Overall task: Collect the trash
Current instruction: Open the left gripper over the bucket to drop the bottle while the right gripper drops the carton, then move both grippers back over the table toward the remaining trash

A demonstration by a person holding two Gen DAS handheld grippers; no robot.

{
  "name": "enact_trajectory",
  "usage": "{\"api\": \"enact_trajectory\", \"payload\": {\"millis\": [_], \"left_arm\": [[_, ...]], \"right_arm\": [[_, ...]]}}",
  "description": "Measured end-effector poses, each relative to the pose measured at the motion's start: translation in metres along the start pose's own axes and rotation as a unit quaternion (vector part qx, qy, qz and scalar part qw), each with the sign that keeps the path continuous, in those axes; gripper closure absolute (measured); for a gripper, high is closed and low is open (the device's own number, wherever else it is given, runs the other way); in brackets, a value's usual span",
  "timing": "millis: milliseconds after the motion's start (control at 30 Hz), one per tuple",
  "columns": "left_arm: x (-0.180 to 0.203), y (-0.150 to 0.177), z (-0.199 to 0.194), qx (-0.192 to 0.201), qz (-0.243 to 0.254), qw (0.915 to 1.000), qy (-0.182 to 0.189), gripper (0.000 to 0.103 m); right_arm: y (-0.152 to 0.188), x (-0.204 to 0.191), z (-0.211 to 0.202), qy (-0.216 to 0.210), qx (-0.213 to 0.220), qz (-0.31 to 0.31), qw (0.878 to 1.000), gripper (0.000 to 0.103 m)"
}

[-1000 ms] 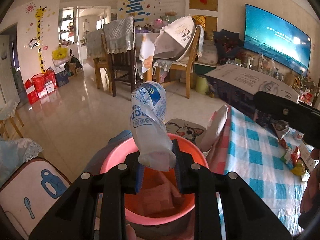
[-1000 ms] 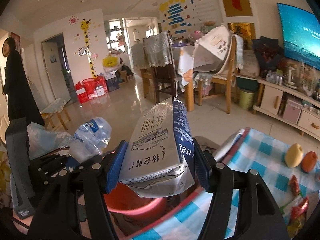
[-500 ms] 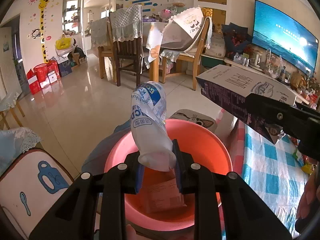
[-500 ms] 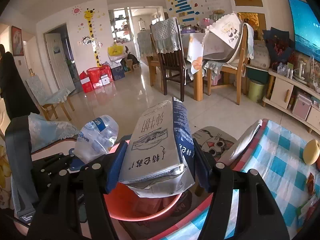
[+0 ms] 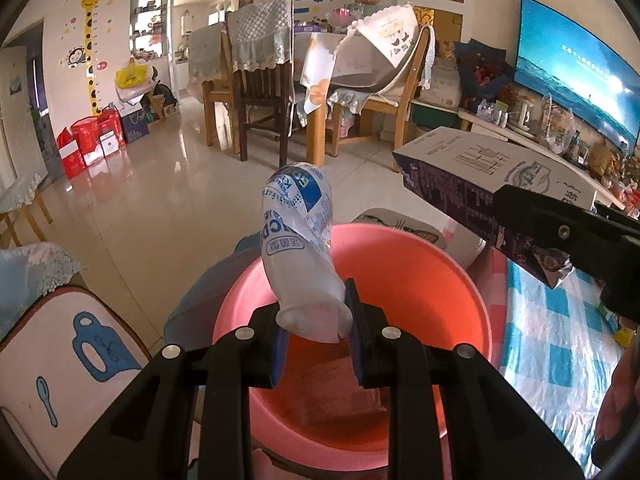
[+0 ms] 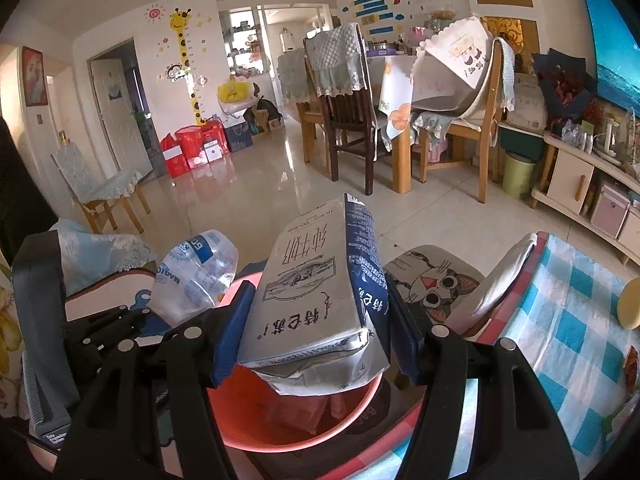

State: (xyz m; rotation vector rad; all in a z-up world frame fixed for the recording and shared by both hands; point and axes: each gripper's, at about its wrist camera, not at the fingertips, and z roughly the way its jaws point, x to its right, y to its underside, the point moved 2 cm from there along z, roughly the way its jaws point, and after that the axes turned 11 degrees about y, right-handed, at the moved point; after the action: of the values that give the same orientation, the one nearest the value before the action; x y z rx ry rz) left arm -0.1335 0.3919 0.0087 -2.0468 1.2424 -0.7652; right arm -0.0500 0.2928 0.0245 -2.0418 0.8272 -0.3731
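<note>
My left gripper is shut on a crushed clear plastic bottle with a blue label and holds it over the pink bucket. My right gripper is shut on a grey and dark blue milk carton and holds it over the same bucket. The carton also shows at the right of the left wrist view, and the bottle at the left of the right wrist view. A pinkish wrapper lies inside the bucket.
A blue-checked tablecloth with small wrappers covers the table at the right. A yellow fruit lies on it. A cat-print cushion sits beyond the bucket. A cushioned seat is at the left. Dining chairs stand across the tiled floor.
Both grippers have moved forward over the bucket with their loads. The bucket looks larger and lies more directly beneath them. Both grips are unchanged.
</note>
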Motion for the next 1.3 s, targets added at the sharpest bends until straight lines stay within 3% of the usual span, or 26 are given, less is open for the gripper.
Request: {"api": "enact_trajectory", "payload": {"millis": [567,633,667,700,833,1000,1067,1100,1300], "left_arm": [[-0.006,0.013,0.034,-0.038,-0.019,0.9989,0.019,0.074],[-0.01,0.014,0.035,-0.041,-0.023,0.9988,0.015,0.051],[-0.012,0.014,0.034,-0.038,-0.026,0.9989,0.012,0.03],[-0.015,0.014,0.031,-0.029,-0.03,0.9991,0.002,0.023],[-0.018,0.013,0.026,-0.027,-0.03,0.9991,-0.01,0.023],[-0.005,0.001,0.004,-0.012,-0.025,0.9996,-0.009,0.023],[0.01,-0.004,-0.011,-0.001,-0.017,0.9999,-0.003,0.016],[0.023,-0.006,-0.018,0.007,-0.013,0.9999,0.006,0.009],[0.122,-0.006,-0.038,0.015,0.046,0.9957,0.078,0.006]], "right_arm": [[0.014,-0.01,0.035,-0.015,-0.029,-0.014,0.999,0.039],[0.016,-0.006,0.039,-0.011,-0.032,-0.012,0.999,0.033],[0.017,-0.003,0.039,-0.009,-0.032,-0.009,0.999,0.027],[0.017,0.0,0.04,-0.009,-0.031,-0.005,0.999,0.019],[0.021,0.012,0.035,-0.005,-0.031,0.009,0.999,0.018],[0.028,0.051,-0.008,0.008,-0.014,0.037,0.999,0.017],[0.037,0.076,-0.035,0.024,-0.004,0.049,0.998,0.012],[0.044,0.093,-0.053,0.035,0.001,0.058,0.998,0.009],[0.108,0.199,-0.147,0.123,0.001,0.109,0.986,0.008]]}}
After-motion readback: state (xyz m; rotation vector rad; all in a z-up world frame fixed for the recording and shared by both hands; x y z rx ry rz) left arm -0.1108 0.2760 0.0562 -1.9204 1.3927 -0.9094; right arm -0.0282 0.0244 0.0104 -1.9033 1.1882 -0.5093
